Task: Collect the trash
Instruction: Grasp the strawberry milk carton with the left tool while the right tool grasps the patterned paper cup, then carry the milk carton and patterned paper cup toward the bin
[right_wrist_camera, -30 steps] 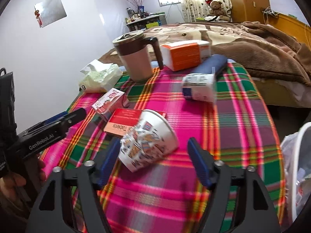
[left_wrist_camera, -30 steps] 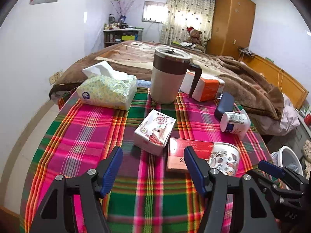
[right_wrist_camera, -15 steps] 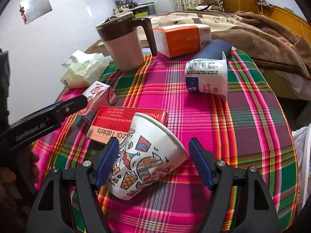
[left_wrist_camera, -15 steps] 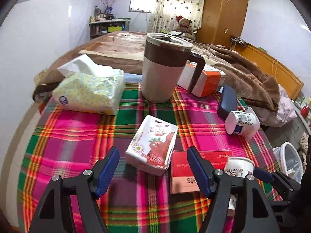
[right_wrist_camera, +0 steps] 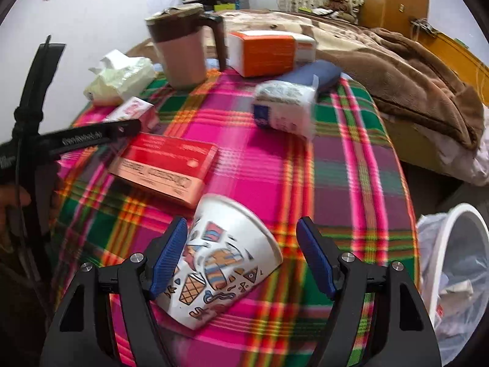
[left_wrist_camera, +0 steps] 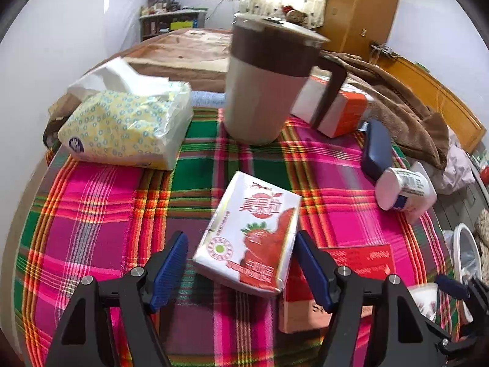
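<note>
Trash litters plaid tablecloth (left_wrist_camera: 91,202) beside bed (right_wrist_camera: 397,61); both grippers' fingers (left_wrist_camera: 171,263) spread wide

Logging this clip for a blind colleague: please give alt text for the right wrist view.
The open right gripper straddles a patterned paper cup lying on its side on a plaid tablecloth. Behind it lie a red box, a yogurt cup and a lidded mug; a lined white bin stands right.

two close wrist views, shared tablecloth (left_wrist_camera: 91,202)
</note>
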The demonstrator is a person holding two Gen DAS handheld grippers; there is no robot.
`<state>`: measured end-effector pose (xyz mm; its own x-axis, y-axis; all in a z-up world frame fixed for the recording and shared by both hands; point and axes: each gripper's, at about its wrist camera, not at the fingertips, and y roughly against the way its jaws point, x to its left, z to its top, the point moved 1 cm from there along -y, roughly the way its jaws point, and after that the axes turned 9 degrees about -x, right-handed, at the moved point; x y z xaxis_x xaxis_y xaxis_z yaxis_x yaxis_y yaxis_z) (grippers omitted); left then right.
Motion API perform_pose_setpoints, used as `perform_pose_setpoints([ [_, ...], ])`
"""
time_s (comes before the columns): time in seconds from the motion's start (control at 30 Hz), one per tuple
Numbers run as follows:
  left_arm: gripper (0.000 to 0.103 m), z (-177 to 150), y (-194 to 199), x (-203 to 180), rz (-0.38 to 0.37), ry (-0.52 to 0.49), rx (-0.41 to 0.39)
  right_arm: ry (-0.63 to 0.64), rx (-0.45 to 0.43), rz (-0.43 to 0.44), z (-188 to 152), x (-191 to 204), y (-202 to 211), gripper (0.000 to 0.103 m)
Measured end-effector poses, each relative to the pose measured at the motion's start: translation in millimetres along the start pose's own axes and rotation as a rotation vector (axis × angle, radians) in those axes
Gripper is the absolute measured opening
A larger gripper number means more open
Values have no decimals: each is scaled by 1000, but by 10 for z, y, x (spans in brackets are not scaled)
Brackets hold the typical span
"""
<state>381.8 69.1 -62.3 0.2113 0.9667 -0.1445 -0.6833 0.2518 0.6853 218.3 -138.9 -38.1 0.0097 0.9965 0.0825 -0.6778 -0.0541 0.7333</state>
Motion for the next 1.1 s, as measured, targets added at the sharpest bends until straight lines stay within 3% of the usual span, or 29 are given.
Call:
perform_pose_setpoints([
  [0.2,71,-24,-76,73,0,32,4,-51,1,5,-109,-23,96,75],
  [0.37,62,-43,-64,115,43,30,-5,-41,1,-2,-184,62,67,75],
  [0.6,61,-77,-12,178,50,59,-12,-56,13,7,-237,69,44,75],
  [0.83,59,-138,107,173,66,63,-23,-52,-37,57,-314,106,171,52],
  [1.1,57,-298,353,103,61,60,-42,-61,-79,94,-370,52,300,40],
])
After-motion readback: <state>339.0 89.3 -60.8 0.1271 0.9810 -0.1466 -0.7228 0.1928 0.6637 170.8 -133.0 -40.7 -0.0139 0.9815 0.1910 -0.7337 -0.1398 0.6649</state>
